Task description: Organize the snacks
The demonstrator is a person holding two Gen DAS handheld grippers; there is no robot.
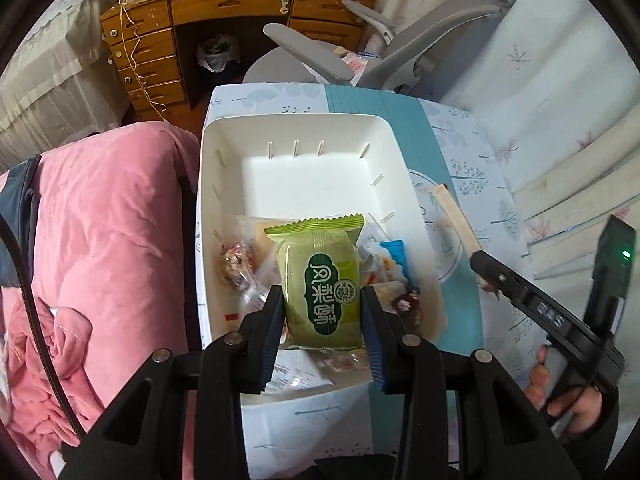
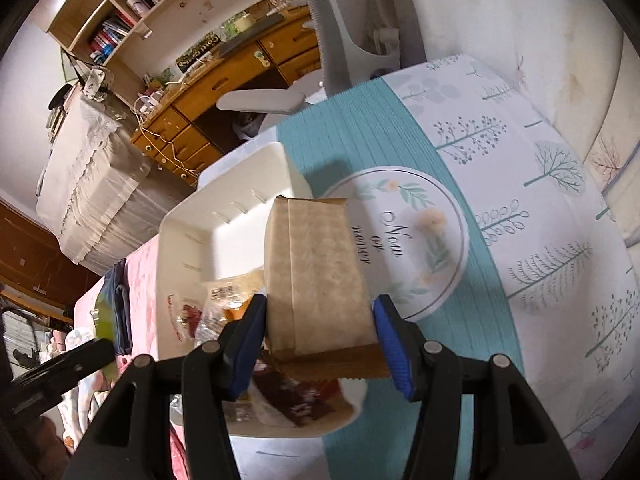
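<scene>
Your left tool [image 1: 322, 308] is clamped on a green snack packet [image 1: 320, 284], its blue pads pressing both long sides, and it holds the packet at the lower centre of the left wrist view, above the near end of the white bin [image 1: 304, 128]. Under the packet, a heap of clear and coloured snack wrappers [image 1: 240, 268] lies in the lower part of the bin, while the far half of the bin shows bare. At the right edge of that view your right hand [image 1: 568, 392] grips the handle of the other tool, which carries a tan packet [image 1: 456, 216] just beside the bin's right wall. In the right wrist view your right tool [image 2: 320, 320] is closed on that tan packet [image 2: 320, 276], pads on its two sides, and the packet stands in the centre of the frame over the bin's right rim [image 2: 224, 208] and the teal stripe of the desk cloth [image 2: 360, 128]. More wrappers [image 2: 296, 400] show in the bin at lower centre. A round printed emblem [image 2: 404, 216] lies on the cloth just right of the packet. The wooden drawers [image 1: 148, 60] stand at upper left and a grey chair [image 1: 400, 44] at upper right of the left wrist view.
</scene>
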